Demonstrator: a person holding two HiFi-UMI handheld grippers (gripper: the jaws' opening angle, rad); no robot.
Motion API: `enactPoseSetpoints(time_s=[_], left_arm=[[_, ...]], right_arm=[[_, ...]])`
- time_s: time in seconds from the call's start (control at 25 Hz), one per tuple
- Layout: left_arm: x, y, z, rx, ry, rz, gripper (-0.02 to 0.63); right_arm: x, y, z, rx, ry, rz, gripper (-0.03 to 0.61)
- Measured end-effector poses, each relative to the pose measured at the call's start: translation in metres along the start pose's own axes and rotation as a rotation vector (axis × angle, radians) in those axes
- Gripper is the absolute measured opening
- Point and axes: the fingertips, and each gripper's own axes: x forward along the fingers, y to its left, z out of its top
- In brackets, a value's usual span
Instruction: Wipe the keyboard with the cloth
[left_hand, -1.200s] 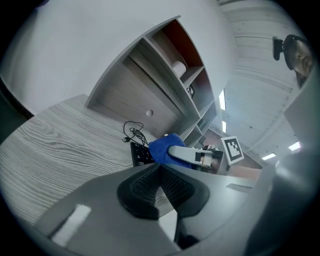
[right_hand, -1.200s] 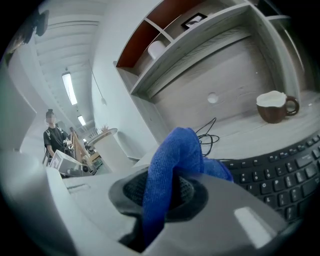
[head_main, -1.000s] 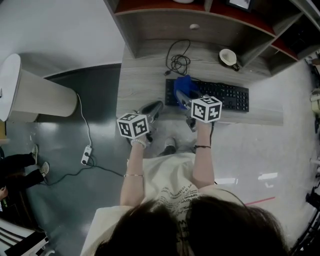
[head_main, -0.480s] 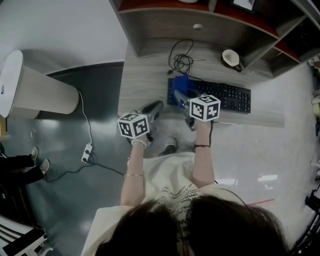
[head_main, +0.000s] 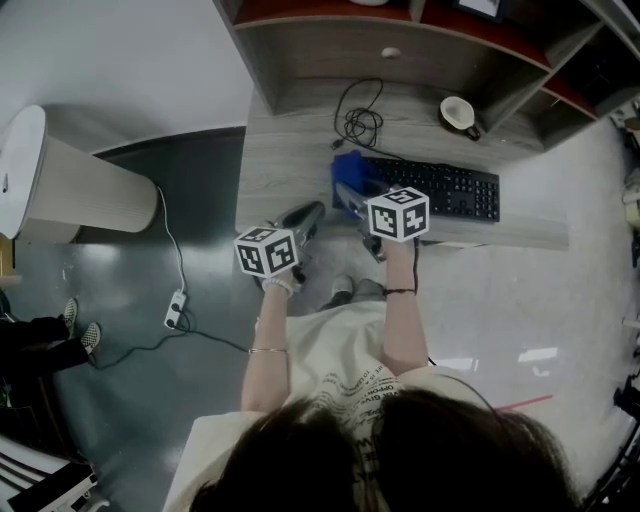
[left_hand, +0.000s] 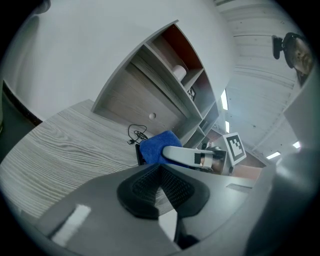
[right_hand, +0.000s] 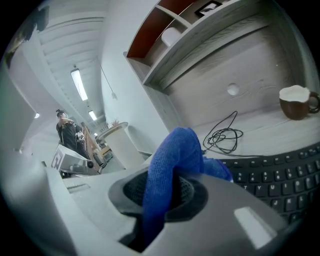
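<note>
A black keyboard lies across the wooden desk. A blue cloth is bunched on the keyboard's left end, and my right gripper is shut on it. In the right gripper view the cloth stands up between the jaws of that gripper, with the keys to the right. My left gripper hovers over the desk's front edge, left of the keyboard. It is shut with nothing in it and faces the cloth.
A coiled black cable lies behind the keyboard, and a cup stands at the back right. Shelves rise behind the desk. On the floor to the left are a white round stand and a power strip.
My right gripper has slid left along the keyboard with the cloth, which now sits at the keyboard's left end. The left gripper has stayed put.
</note>
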Motion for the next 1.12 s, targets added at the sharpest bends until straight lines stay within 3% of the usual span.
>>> enactPoseSetpoints(time_s=[0.44, 0.72, 1.12], left_arm=[[0.0, -0.004, 0.0, 0.019, -0.002, 0.026, -0.003], [-0.01, -0.004, 0.001, 0.015, -0.031, 0.087, -0.003], [-0.023, -0.026, 0.029, 0.099, -0.132, 0.114, -0.003]], right_arm=[[0.0, 0.017, -0.006, -0.007, 0.015, 0.078, 0.052], [-0.003, 0.023, -0.002, 0.032, -0.009, 0.14, 0.052], [-0.03, 0.036, 0.035, 0.055, -0.16, 0.237, 0.052]])
